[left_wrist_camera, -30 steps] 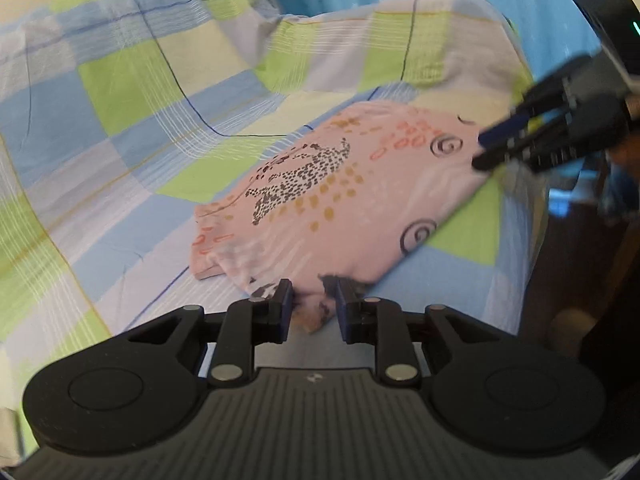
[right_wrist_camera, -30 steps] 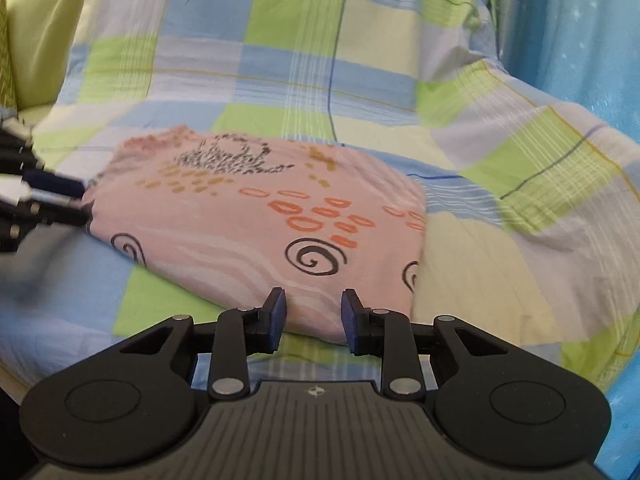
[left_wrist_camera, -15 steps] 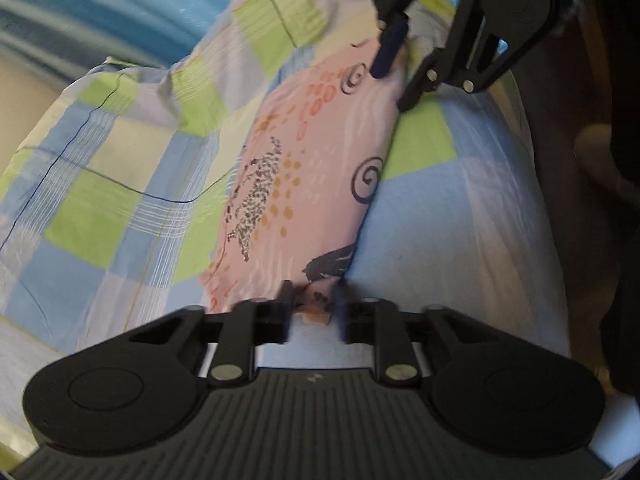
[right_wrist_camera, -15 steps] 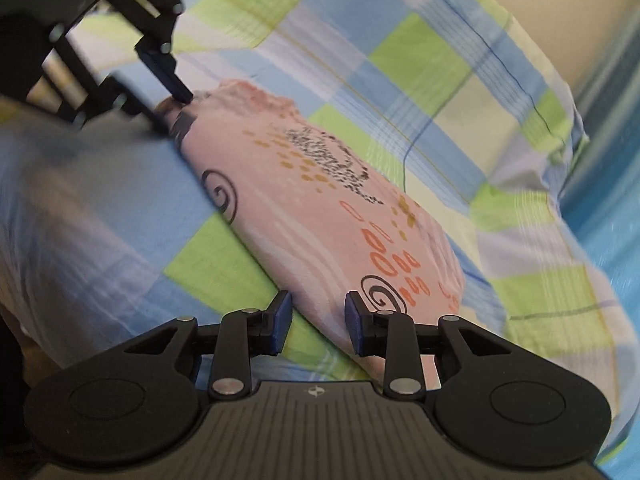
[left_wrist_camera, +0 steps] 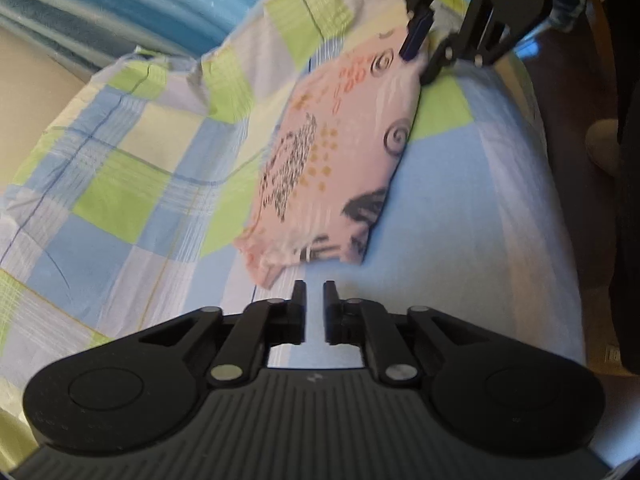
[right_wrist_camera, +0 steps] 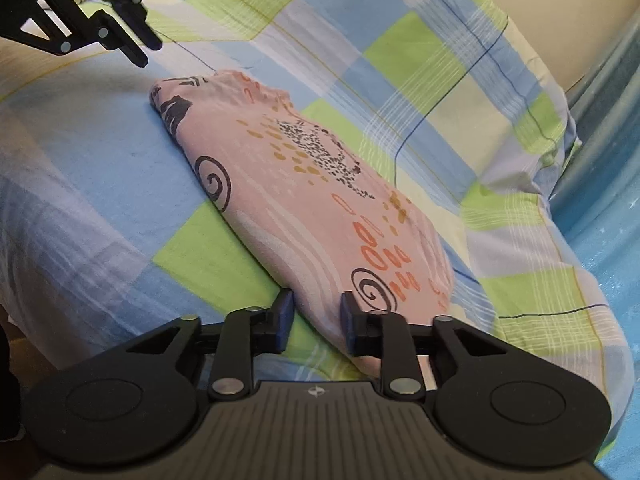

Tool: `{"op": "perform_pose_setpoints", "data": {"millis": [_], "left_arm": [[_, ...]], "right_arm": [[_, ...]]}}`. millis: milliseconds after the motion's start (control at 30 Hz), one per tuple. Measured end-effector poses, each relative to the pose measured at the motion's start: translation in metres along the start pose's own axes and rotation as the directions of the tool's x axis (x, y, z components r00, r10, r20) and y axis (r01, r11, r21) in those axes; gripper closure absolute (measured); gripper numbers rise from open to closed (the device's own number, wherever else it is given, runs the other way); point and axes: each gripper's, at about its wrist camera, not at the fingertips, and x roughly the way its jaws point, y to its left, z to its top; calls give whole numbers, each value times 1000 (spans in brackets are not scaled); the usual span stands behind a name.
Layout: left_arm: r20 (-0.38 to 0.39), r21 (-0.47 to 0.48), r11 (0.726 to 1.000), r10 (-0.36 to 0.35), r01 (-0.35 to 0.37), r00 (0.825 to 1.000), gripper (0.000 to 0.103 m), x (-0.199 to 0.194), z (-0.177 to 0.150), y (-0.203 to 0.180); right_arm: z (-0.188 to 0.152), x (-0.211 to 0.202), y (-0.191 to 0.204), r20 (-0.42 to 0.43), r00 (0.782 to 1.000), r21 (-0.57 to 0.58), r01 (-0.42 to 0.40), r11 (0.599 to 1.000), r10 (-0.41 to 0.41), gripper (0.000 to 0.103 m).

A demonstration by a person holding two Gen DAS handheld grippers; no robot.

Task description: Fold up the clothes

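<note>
A folded pink garment (left_wrist_camera: 336, 140) with spirals and orange marks lies on the checked bed sheet (left_wrist_camera: 120, 168). My left gripper (left_wrist_camera: 314, 296) sits just short of its near end. Its fingers are nearly together with nothing between them. At the far end, my right gripper (left_wrist_camera: 418, 66) has one finger above the fabric and one below. In the right wrist view the garment (right_wrist_camera: 304, 200) runs away from my right gripper (right_wrist_camera: 317, 300), its near edge pinched between the pads. The left gripper (right_wrist_camera: 146, 50) hangs past the far end, clear of the cloth.
The blue, green and white sheet (right_wrist_camera: 440, 60) covers the whole bed and bunches at the back. A blue curtain (left_wrist_camera: 120, 0) hangs behind. The bed edge drops to dark floor (left_wrist_camera: 568, 100) on the right, where a pale rounded shape (left_wrist_camera: 604, 144) rests.
My left gripper has let the garment's corner slip out, backed off a little and narrowed its gap. My right gripper has moved onto the garment's other end. The garment now lies flat.
</note>
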Motion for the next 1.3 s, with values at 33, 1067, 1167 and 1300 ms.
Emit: {"op": "perform_pose_setpoints", "data": {"millis": [33, 1067, 1167, 1300], "left_arm": [[15, 13, 1000, -5, 5, 1000, 80, 0, 4, -3], [82, -309, 949, -42, 65, 996, 89, 19, 40, 33], [67, -341, 935, -81, 99, 994, 89, 41, 48, 27], [51, -316, 945, -73, 86, 996, 89, 51, 34, 16]], "right_arm": [[0, -1, 1, 5, 1000, -4, -1, 1000, 1, 72], [-12, -19, -68, 112, 993, 384, -69, 921, 28, 81], [1, -5, -63, 119, 987, 399, -149, 905, 110, 81], [-9, 7, -59, 43, 994, 367, -106, 924, 97, 82]]}}
